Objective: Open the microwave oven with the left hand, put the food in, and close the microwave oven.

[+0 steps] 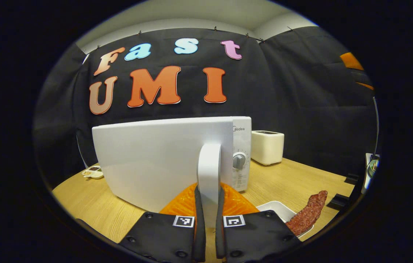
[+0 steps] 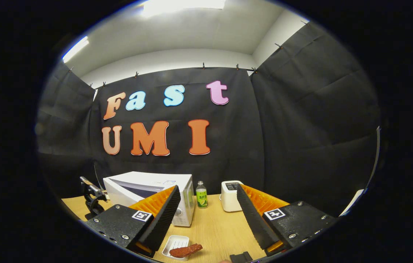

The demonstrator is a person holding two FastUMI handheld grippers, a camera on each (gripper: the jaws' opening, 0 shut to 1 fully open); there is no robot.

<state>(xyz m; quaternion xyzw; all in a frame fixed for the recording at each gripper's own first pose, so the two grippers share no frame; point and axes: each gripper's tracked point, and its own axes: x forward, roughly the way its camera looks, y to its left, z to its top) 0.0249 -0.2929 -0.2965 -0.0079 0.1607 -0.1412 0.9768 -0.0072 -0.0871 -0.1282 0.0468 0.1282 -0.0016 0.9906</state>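
Observation:
The white microwave [image 1: 162,160] stands on the wooden table [image 1: 301,175] with its door towards me. My left gripper [image 1: 209,187] is shut on the door's upright white handle [image 1: 209,160], beside the control panel [image 1: 241,160]. The door looks slightly angled off the body; how far I cannot tell. A red-brown strip of food [image 1: 308,213] lies on a white tray [image 1: 275,208] to the right. In the right gripper view, my right gripper [image 2: 207,188] hangs open and holds nothing above the table, behind the food [image 2: 186,250] on its tray [image 2: 175,241], with the microwave [image 2: 148,188] ahead left.
A small white appliance [image 1: 267,147] stands right of the microwave, also seen as the white appliance [image 2: 231,195] beside a green-labelled bottle [image 2: 201,195]. A small dish [image 1: 93,171] sits at the table's far left. A black object [image 2: 241,257] lies near the front edge.

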